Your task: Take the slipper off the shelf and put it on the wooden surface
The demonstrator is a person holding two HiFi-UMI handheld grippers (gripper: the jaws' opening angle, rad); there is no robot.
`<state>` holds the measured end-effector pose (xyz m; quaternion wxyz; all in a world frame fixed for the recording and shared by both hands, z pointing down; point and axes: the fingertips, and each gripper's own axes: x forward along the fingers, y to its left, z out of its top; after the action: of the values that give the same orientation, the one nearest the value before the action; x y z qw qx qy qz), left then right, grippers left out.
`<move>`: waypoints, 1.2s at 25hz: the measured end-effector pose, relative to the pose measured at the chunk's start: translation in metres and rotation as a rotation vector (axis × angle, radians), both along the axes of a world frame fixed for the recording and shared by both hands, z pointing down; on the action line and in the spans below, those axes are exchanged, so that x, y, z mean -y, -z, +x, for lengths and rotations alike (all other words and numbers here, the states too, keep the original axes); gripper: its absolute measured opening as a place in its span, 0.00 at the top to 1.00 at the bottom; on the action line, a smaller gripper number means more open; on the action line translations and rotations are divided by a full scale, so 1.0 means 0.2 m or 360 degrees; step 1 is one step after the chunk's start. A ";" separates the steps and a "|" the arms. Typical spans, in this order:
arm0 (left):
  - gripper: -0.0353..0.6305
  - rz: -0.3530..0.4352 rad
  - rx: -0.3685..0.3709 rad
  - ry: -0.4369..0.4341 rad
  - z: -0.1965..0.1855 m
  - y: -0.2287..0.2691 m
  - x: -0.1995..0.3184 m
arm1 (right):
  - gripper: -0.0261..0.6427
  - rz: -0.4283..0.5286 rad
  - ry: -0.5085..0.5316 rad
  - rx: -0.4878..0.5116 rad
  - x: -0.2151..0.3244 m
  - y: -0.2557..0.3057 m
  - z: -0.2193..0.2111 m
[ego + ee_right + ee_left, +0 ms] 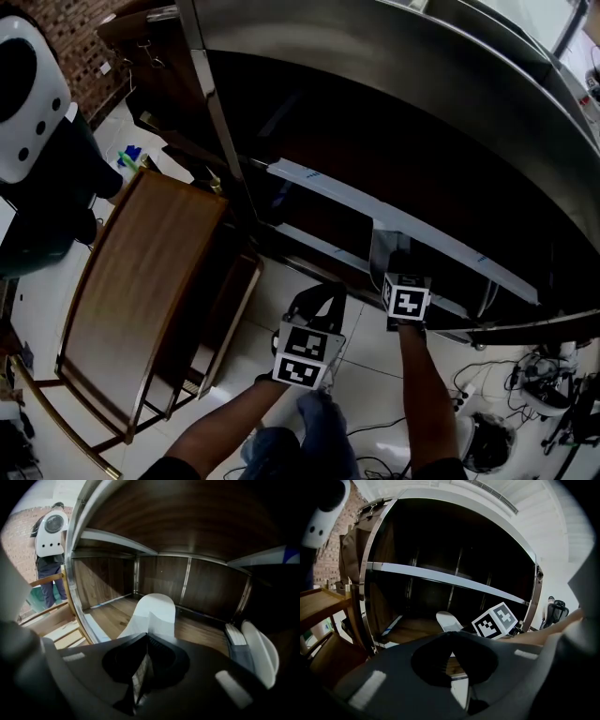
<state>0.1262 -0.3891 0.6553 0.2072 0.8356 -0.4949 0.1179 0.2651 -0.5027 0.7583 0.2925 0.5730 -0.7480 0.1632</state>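
Slipper (152, 613) is pinched at its near end by the right gripper (146, 637). The jaws are almost together, with only the thin white edge between the pads. Its far, rounded end points into the shelf (108, 613), over the wooden board at centre frame (whether the sole has cleared the board I cannot tell).

Left gripper (452, 634): jaw tips meet, nothing between them. In the head view it sits low at centre, outside the shelf and just left of the right one.

Outward: a second slipper (258, 653) lies at the lower right of the right gripper view. It is on the same board, well apart from the held one, and nothing touches it. Table (141, 281) (the wooden surface, I judge) fills the left of the head view, beside the shelf's metal frame.

Progress:
- Done: the grasp is made.
- Left: draw the slipper out of the shelf, carry it toward frame left past the metal frame, set it on the table, and release.
- Estimate: about the first third, by my judgement.
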 end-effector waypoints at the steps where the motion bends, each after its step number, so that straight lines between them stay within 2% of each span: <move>1: 0.94 -0.0001 0.0002 0.0007 -0.01 0.02 -0.01 | 0.94 0.0003 0.0006 0.0008 -0.02 0.02 -0.02; 9: 0.94 0.0003 0.0019 0.0036 -0.09 0.17 -0.21 | 0.94 -0.0014 0.0035 0.0072 -0.28 0.18 -0.18; 15: 0.94 0.0025 0.0016 0.0138 -0.25 0.34 -0.36 | 0.94 -0.0033 0.0066 0.0092 -0.52 0.31 -0.35; 22: 0.94 0.0034 0.0073 0.0182 -0.40 0.49 -0.51 | 0.94 -0.0039 0.0110 0.0094 -0.71 0.49 -0.48; 30: 0.94 0.0082 0.0060 0.0239 -0.54 0.63 -0.68 | 0.94 -0.0036 0.0217 0.0114 -0.92 0.69 -0.68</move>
<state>0.0173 -0.2540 0.5294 0.1846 0.7988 -0.5628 0.1049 0.1285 -0.3194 0.6199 0.2824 0.5112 -0.7934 0.1716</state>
